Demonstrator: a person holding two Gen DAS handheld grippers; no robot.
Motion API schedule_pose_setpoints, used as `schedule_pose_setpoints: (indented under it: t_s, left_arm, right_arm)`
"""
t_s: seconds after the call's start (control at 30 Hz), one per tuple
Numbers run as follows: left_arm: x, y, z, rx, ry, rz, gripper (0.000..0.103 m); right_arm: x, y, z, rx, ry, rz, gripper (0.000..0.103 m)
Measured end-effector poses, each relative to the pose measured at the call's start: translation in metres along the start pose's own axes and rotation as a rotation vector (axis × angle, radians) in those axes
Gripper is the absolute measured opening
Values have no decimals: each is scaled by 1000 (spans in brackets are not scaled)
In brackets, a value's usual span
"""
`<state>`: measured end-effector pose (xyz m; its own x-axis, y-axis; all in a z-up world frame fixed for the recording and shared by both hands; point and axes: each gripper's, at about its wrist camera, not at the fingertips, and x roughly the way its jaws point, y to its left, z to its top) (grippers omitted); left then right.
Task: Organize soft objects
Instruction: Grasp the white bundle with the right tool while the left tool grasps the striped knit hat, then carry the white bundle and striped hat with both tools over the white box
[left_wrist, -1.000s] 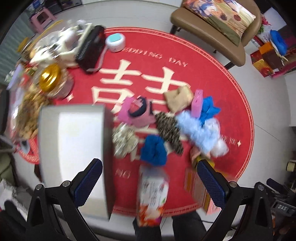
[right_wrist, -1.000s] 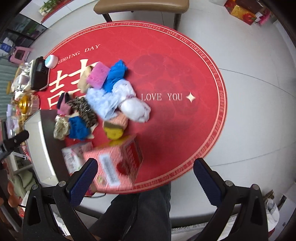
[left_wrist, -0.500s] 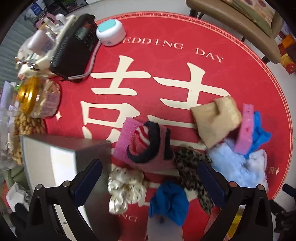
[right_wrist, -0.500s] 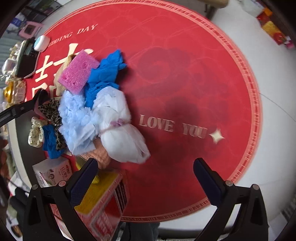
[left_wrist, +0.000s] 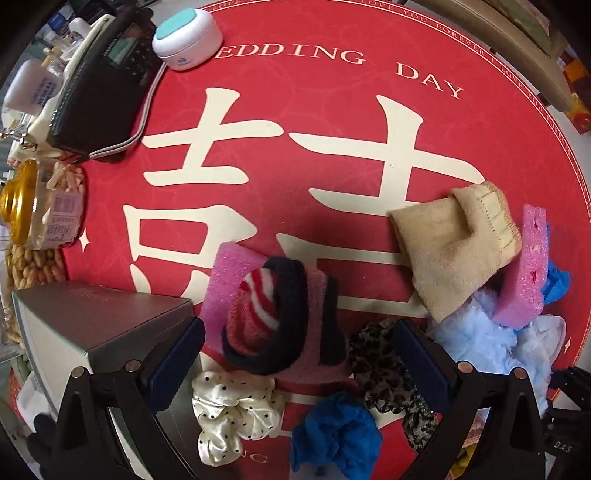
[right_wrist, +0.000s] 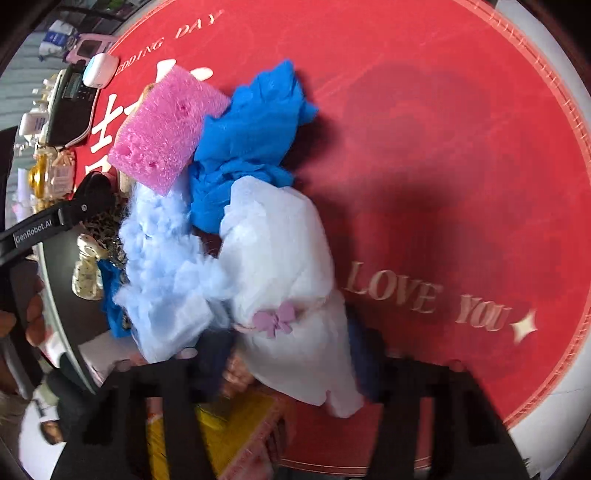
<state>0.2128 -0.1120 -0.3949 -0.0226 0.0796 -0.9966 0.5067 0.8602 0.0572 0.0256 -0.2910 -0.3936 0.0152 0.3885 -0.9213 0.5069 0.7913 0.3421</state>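
Note:
A heap of soft things lies on the round red mat (left_wrist: 295, 147). In the left wrist view my left gripper (left_wrist: 295, 365) is open, its jaws on either side of a pink sock roll with red-white stripes and a dark cuff (left_wrist: 280, 325). Nearby lie a white dotted scrunchie (left_wrist: 232, 410), a blue cloth (left_wrist: 332, 435), a leopard scrunchie (left_wrist: 384, 373), a beige sock (left_wrist: 454, 254) and a pink sponge (left_wrist: 524, 273). In the right wrist view my right gripper (right_wrist: 291, 369) is open, low over a white gauze bundle with a purple bow (right_wrist: 284, 280), beside pale blue fluff (right_wrist: 166, 266), blue cloth (right_wrist: 251, 140) and the pink sponge (right_wrist: 166, 129).
A grey box (left_wrist: 92, 332) stands at the left gripper's left finger. A black phone (left_wrist: 103, 85), a white-teal round device (left_wrist: 186, 33), a gold-lidded jar (left_wrist: 40, 206) and peanuts (left_wrist: 29, 262) crowd the mat's left edge. A yellow-red carton (right_wrist: 229, 432) lies under the right gripper.
Both grippers have moved down and forward toward the heap. The left one now straddles the striped sock roll; the right one now hangs over the white gauze bundle.

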Motion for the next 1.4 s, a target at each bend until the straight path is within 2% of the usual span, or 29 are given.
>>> schedule_pose_setpoints:
  t_s: [0.03,0.1,0.13,0.23,0.3,0.43,0.57,0.67,0.87,0.97,1.03,1.3,1.4]
  left_arm:
    - [2,-1,1,5,4,-5,69]
    - [9,-4,5,10,14,-2,63]
    - [10,-3,5,5,8,-6,50]
    - [8,8,5,-23,-21,-48,37]
    - [3,20,4,-55,-51,-106,37]
    - [-20,28,-2,-62,-121,-114,37]
    - [-46,27,-13,-49,-158,-142,37]
    - [-69,19,-34,-5,-181,-140,37]
    - [-86,7,-54,61,-185,-165,37]
    - [-88,-12,-65,89,-179,-182,37]
    - [-92,-15,-79,114,-171,-176,37]
    - [-108,-34,-130,198,-151,-236,37]
    - [-110,-43,-147,239,-143,-238,37]
  right_arm:
    - [0,1,-2,9,-7,4,50]
    - [-9,4,-7,-3,-44,-10,45]
    - [-12,4,-9,-9,-56,-25,45]
    - [-29,-1,-20,-11,-86,-37,45]
    - [-40,-7,-29,7,-106,-29,45]
    - [-52,-14,-41,56,-137,-10,45]
    - [-61,-18,-52,110,-171,1,45]
    - [-68,-21,-61,133,-189,21,45]
    - [-82,-17,-70,137,-229,15,45]
    - [-88,-10,-71,125,-250,3,45]
    - [-91,-7,-74,127,-262,-13,45]
    - [-98,-10,-102,182,-282,-9,45]
    - [-96,-12,-116,198,-279,-18,45]
